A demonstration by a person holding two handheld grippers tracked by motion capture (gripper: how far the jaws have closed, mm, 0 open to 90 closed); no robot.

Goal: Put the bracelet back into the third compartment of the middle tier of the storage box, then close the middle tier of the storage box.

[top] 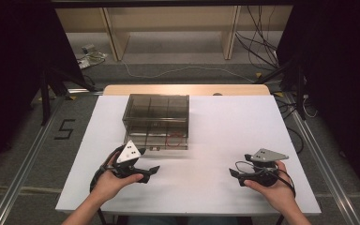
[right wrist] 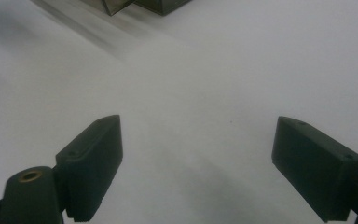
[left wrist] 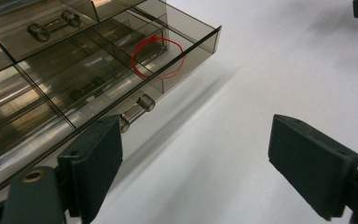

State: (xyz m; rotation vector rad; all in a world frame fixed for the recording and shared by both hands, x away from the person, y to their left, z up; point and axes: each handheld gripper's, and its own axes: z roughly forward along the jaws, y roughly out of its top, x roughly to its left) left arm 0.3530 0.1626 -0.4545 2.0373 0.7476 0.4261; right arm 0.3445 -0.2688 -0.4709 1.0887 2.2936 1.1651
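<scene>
Left gripper view showed the left gripper [left wrist: 193, 163] gaping by the rigid, slick drawer box [left wrist: 74, 70], best gripped by its small handle [left wrist: 137, 109]; the right gripper [right wrist: 196, 168] was likewise spread wide.

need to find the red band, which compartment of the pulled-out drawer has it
The end compartment at the drawer's right corner, as the high view shows it; the red rubber band lies there.

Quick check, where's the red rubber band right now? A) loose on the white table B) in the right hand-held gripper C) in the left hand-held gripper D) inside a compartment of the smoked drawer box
D: the red rubber band lies inside a corner compartment of the smoked drawer box, and both hand-held grippers are open and hold nothing.
</scene>
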